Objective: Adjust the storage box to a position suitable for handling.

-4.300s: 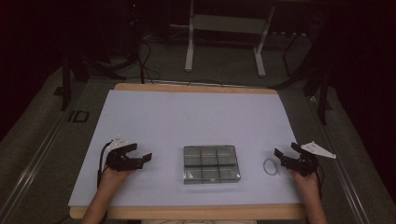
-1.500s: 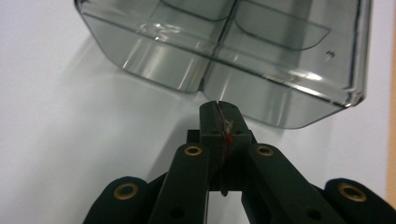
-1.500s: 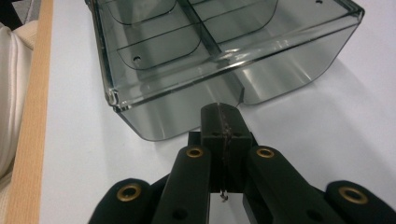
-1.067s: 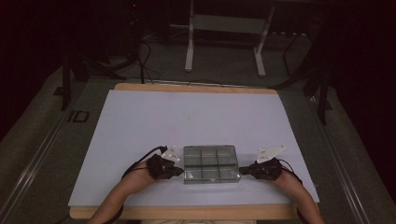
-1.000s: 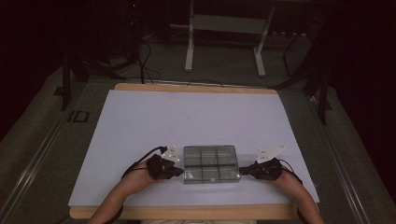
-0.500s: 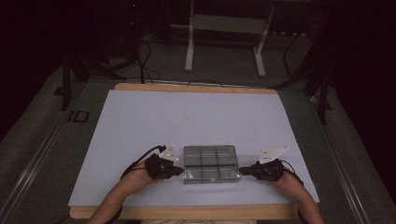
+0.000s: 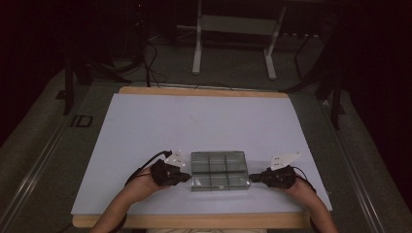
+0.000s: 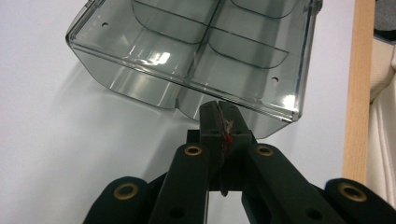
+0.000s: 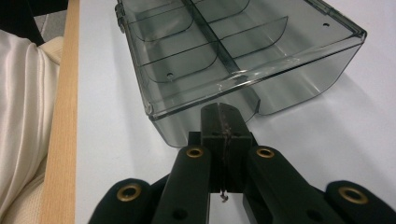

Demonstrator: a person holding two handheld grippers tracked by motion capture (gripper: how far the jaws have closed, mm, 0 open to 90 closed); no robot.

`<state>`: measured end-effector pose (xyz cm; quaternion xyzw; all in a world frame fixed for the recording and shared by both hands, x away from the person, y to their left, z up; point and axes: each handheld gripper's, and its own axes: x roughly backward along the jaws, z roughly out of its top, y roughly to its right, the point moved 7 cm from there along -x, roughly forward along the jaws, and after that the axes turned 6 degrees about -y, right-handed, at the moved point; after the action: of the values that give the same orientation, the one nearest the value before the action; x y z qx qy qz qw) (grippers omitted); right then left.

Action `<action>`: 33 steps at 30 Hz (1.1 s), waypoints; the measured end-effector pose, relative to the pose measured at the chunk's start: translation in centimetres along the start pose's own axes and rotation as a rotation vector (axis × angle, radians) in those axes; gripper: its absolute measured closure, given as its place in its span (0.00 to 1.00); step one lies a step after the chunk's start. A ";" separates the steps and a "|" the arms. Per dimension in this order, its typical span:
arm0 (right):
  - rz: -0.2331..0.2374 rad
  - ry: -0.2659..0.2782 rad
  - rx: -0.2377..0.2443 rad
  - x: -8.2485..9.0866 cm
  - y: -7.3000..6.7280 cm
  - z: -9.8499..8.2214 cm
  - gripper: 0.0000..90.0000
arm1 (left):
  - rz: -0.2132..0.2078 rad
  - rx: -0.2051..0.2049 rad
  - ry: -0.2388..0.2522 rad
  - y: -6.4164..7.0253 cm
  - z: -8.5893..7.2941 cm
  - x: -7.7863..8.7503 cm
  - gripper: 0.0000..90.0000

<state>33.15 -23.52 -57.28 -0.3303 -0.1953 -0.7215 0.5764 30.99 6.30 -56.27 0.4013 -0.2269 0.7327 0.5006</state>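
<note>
- From above, the clear plastic box (image 7: pixel 219 170) lies near the front edge of the table (image 7: pixel 194 121), between the two grippers. The left gripper (image 7: pixel 180 177) and right gripper (image 7: pixel 256 177) now sit tight against the box's two ends; a few seconds ago both rested well out to the sides. They look set to squeeze or lift it together.
- Nothing else lies on the white top near the box. A metal frame (image 7: pixel 233 29) stands on the floor well behind the table, out of the way.
- Along the left gripper (image 8: pixel 218 109), the jaws are pressed together, pinching nothing, their tip at the box (image 8: pixel 196 51) wall.
- Along the right gripper (image 9: pixel 219 112), the jaws are likewise pressed together and empty, the tip at the box (image 9: pixel 233 51) end wall. Cream cloth (image 9: pixel 23 116) shows past the table's wooden edge.
</note>
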 end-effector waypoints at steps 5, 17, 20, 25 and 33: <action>-0.003 0.006 0.007 0.3 -0.1 0.2 1.00 | 0.007 -0.004 -0.006 0.0 0.1 0.1 1.00; -0.002 0.017 0.018 0.4 -0.2 0.8 0.99 | 0.029 -0.013 0.007 0.1 0.6 0.5 0.99; -0.008 0.028 0.019 0.6 -0.2 1.1 0.98 | 0.037 -0.008 0.021 0.0 0.8 0.8 0.96; -0.021 0.036 0.024 0.8 -0.3 1.6 0.94 | 0.050 -0.005 0.033 -0.1 1.1 1.1 0.90; -0.070 0.092 0.022 1.5 0.1 2.4 0.69 | 0.089 0.028 0.076 -0.7 1.9 1.4 0.70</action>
<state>33.69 -22.98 -54.58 -0.2835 -0.1881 -0.7534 0.5628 32.10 6.01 -54.07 0.3695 -0.2152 0.7722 0.4700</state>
